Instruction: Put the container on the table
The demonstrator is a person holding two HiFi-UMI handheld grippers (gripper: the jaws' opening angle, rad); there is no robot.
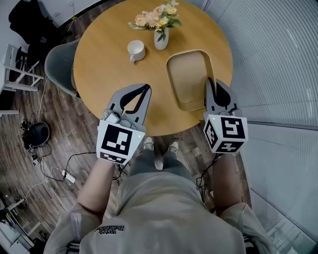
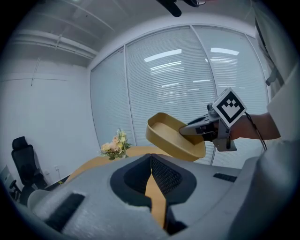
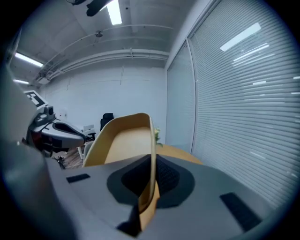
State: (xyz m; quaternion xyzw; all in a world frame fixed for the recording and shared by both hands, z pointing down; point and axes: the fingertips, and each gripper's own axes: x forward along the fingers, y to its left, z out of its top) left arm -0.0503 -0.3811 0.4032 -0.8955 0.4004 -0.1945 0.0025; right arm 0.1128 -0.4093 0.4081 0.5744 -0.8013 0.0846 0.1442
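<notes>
Round wooden bench [image 1: 104, 74] is standing on plank floor [image 1: 54, 124] beside blinds [image 1: 278, 59], carrying mug [image 1: 135, 49] and flower vase [image 1: 160, 37] | container [image 1: 189, 79] is hanging tilted above bench's right side | right tongs [image 1: 213, 85] are clamping its near rim | left tongs [image 1: 145, 89] are pressing together, empty

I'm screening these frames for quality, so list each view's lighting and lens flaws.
Head view: soft even light, the round wooden table sharp, shadows faint. Left gripper view: fisheye bows the window blinds, corners black, lamp reflections on them. Right gripper view: same bowing, a ceiling strip light blows out, the tan oval container softens near the right gripper.
</notes>
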